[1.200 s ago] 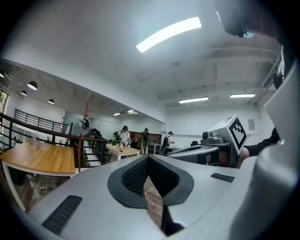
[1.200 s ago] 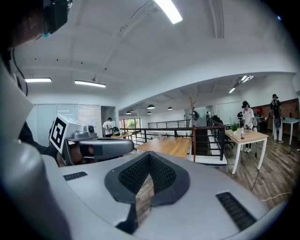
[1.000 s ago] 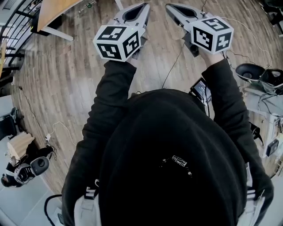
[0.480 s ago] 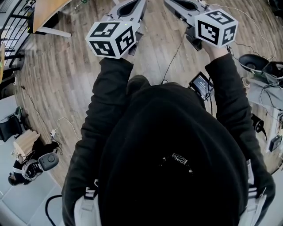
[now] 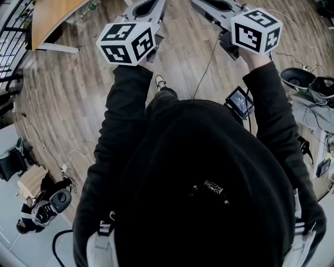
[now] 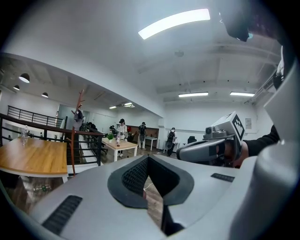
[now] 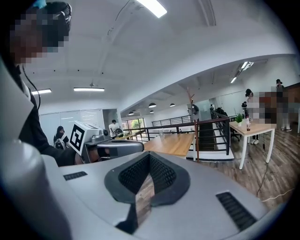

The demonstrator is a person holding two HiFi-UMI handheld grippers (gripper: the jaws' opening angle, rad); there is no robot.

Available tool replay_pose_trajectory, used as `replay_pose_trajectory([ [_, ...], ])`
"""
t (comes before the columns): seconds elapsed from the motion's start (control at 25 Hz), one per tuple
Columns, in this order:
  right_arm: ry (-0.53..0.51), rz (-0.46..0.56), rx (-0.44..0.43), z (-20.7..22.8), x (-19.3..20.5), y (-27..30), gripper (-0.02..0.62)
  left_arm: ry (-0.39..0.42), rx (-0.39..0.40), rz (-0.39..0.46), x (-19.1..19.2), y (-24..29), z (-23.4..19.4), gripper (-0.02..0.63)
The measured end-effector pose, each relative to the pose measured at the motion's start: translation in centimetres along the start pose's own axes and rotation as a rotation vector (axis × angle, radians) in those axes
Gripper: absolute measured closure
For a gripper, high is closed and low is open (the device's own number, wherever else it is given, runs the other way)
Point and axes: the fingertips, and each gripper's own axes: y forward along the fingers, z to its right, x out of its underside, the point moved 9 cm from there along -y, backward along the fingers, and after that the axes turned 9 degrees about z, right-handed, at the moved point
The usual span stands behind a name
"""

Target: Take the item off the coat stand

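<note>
Far across the room stands a reddish-brown coat stand with a dark item hanging on it; the right gripper view shows the same coat stand and item, small and distant. My left gripper is shut and empty, and so is my right gripper. Both point roughly level towards the room. In the head view the left gripper and right gripper are held out side by side at the top edge, over the wooden floor, with their tips cut off.
A wooden table and a black railing lie between me and the stand. A white table with several people around it is further back. Cables, a small screen device and dark bags are on the floor to my right.
Both grippers have moved forward, up towards the top edge of the head view. The floor has slid back beneath me, and a shoe now shows in front of the hood.
</note>
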Motion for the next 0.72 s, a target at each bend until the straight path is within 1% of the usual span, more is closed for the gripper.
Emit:
replay_pose_trajectory([
  [0.16,-0.022,-0.010,0.030,2.4,-1.5,3.6,0.579,0.012,0.046,-0.001,-0.9,3.1,-4.0,0.607],
  [0.4,-0.004,0.003,0.071,4.7,-3.7,8.8,0.580,0.007,0.104,-0.002,-2.3,5.9,-10.0,0.607],
  [0.56,0.004,-0.006,0.080,5.6,-4.2,12.4,0.578,-0.010,0.108,-0.003,-2.3,6.3,-13.8,0.607],
  [0.72,0.012,-0.012,0.077,5.7,-4.4,15.8,0.579,-0.018,0.098,0.003,-2.3,5.6,-17.0,0.607],
])
